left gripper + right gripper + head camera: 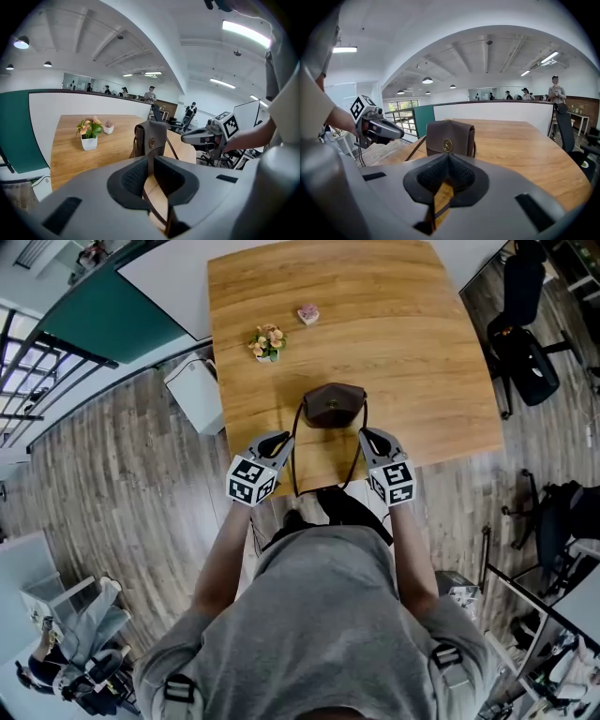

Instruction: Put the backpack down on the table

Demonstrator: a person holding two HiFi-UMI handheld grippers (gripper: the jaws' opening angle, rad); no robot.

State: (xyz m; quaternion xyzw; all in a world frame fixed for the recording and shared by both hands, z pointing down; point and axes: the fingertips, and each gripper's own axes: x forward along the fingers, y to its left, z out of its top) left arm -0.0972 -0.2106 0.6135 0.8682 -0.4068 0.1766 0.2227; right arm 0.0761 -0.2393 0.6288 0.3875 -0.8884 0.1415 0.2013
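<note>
Closest to me, the person in the grey shirt [319, 615] stands at the near edge of the wooden tabletop [422, 352] with both arms reaching forward. The left gripper [278, 440] and the right gripper [373, 437] sit side by side just over that edge, angled slightly downward. Neither is spread. The left jaws are drawn in on a thin brown shoulder strap [150, 169] that runs up between the pads. The right jaws are pressed together on the other strap, which drops out below them.

Both straps lead forward to the backpack [333, 406], a small brown one with a round brass badge on its flap. It stands upright between and just beyond the two grippers, near the front edge of the tabletop and well inside it. It looks settled on the wood, but the grippers hide its base, so I cannot tell whether its whole weight is on the wood.

Farther back, well clear of the bag, are a white pot of flowers [267, 342] and, beyond it, a small pink-topped pot [307, 314].

By my reckoning the main job looks done, because the backpack is on the tabletop. What seems left is to let both straps go, lay them slack and pull the grippers away without tugging the bag over.
</note>
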